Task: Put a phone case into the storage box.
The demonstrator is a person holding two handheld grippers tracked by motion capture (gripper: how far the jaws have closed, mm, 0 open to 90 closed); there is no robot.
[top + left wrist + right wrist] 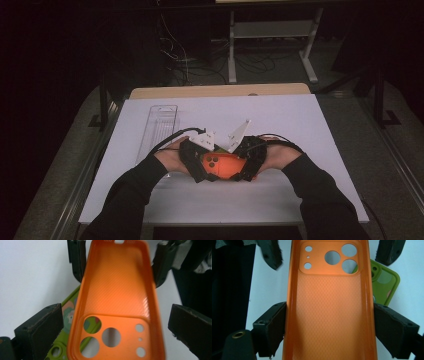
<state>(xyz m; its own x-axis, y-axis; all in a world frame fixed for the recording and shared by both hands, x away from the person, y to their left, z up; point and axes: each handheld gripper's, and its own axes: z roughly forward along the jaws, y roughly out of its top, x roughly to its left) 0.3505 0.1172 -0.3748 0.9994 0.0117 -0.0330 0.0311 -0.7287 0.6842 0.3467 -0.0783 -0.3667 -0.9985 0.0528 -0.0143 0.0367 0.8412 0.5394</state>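
High view: an orange phone case [222, 165] is held above the white worktop [300, 130] between the left tool [200, 162] and the right tool [247, 162]. In the right gripper view, the right tool [329, 325] is seen clamped on the case's long sides. In the left gripper view, the left tool [112, 325] stands open, its pads clear of the case. A green phone case [387, 285] lies beneath, and a clear tray [160, 125] further back.

The orange soft-plastic phone case [329, 307] fills the frame's centre, textured inside facing the camera, round camera cutouts at top.
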